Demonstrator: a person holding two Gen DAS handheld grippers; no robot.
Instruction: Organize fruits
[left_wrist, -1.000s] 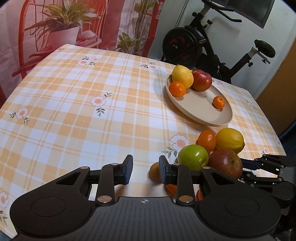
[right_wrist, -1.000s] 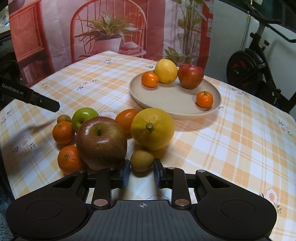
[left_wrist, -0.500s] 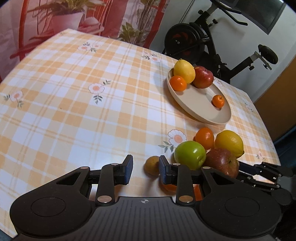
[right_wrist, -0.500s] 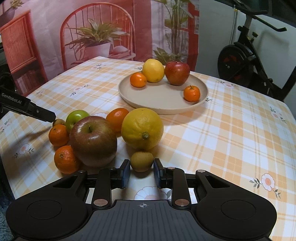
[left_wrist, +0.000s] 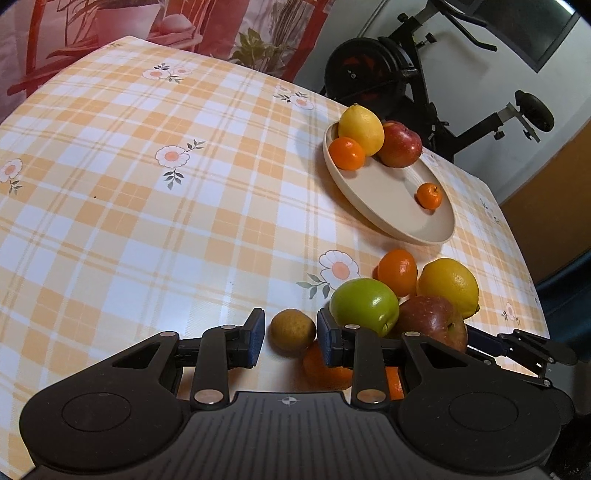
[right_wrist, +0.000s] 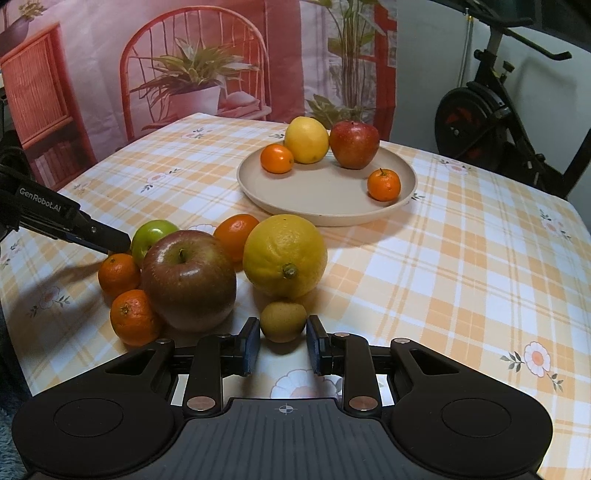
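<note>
Fruits: nine loose, four plated

- Right gripper (right_wrist: 282, 332): jaws narrow, at their closest set. A kiwi (right_wrist: 283, 321) rests on the bench (right_wrist: 461, 266) framed right between the tips. Whether the pads touch it cannot be told.
- That kiwi's long axis runs across the gap, from one jaw to the other. My read: a grasp from here closes on its ends, a less sure hold than across its waist.
- Left gripper (left_wrist: 290, 328): jaws likewise narrow, nothing pressed. A second kiwi (left_wrist: 292, 329) lies just ahead of the tips, nearer the right-hand jaw. From the right wrist view this gripper hangs clear of the bench.
- Each hand is nearest its own kiwi; the right one is better lined up.
- Plate (right_wrist: 258, 195) sits well ahead of both jaws, beyond the pile.

Count, loose on the bench:
- kiwis, two
- lemon (right_wrist: 285, 256), one
- red apple (right_wrist: 188, 278), one
- green apple (left_wrist: 364, 306), one
- tangerines, three

Count, on the plate:
- lemon, one
- red apple, one
- tangerines, two

Judged early in the job: most of the fruit is still off the plate.
</note>
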